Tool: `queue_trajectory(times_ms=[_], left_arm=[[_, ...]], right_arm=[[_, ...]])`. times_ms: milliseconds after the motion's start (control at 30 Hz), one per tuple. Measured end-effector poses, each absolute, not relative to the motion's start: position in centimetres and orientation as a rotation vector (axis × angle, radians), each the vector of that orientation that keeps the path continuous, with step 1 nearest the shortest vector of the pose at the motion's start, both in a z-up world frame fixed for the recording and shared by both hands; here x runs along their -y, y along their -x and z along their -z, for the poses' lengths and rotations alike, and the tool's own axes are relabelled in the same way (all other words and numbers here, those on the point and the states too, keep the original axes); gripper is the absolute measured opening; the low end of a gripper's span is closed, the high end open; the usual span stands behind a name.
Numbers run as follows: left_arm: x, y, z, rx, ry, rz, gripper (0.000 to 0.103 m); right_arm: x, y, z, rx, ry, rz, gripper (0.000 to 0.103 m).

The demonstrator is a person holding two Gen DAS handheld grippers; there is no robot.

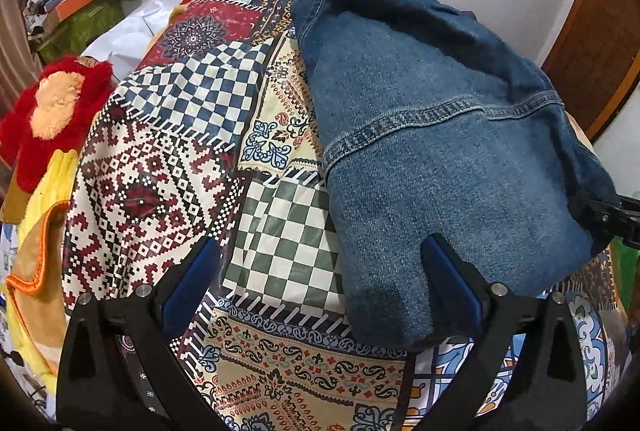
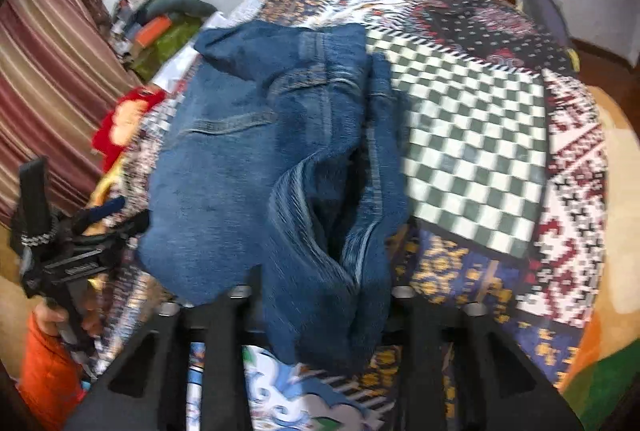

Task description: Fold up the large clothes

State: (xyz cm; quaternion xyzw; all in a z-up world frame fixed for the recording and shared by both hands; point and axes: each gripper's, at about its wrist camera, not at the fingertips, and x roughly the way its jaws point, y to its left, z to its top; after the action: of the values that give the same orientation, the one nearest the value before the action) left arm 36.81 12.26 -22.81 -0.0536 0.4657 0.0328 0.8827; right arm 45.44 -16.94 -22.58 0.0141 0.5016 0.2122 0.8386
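Observation:
A blue denim garment point(image 1: 432, 151) lies folded on a patchwork-patterned cover point(image 1: 168, 167). My left gripper point(image 1: 320, 251) is open, its left finger over the cover and its right finger point(image 1: 452, 271) resting on the denim's near edge. In the right wrist view the denim point(image 2: 248, 159) is bunched, and a thick fold of it point(image 2: 328, 271) sits between the fingers of my right gripper point(image 2: 320, 295). The fingertips are hidden by the cloth and the view is blurred. The right gripper shows at the denim's right edge in the left wrist view point(image 1: 616, 219). The left gripper shows at the left in the right wrist view point(image 2: 68, 247).
A red and orange plush toy point(image 1: 52, 111) and yellow fabric point(image 1: 40, 231) lie left of the cover. A pile of clutter point(image 1: 76, 3) sits at the far left by a striped curtain point(image 2: 52, 71). A wooden door point(image 1: 592, 43) is at the right.

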Motion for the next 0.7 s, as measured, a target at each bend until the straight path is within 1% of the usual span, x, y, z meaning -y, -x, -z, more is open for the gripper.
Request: queue_trajectory(times_ms=[67,267,433,700], left_arm=[[-12.3,-36.7,22.8,-0.96,0.12,-0.071,0.103],[-12.3,-36.2,22.3,-0.953,0.119,-0.075,0.102],[-12.8,-36.9,21.7,-0.973,0.125,-0.078,0.102],[-12.0,-39.0,19.7,-0.903,0.017,-0.081,0.102]], right_arm=[[17.8,-45.0,22.4,-1.046,-0.005,-0.425,0.062],[20.3,-44.9,20.8,-1.08,-0.042,-0.421,0.062],[18.6,-44.5,18.1,-0.973,0.021,-0.424,0.062],[14.3,-46.9,15.3,-0.884,0.057,-0.528,0.063]])
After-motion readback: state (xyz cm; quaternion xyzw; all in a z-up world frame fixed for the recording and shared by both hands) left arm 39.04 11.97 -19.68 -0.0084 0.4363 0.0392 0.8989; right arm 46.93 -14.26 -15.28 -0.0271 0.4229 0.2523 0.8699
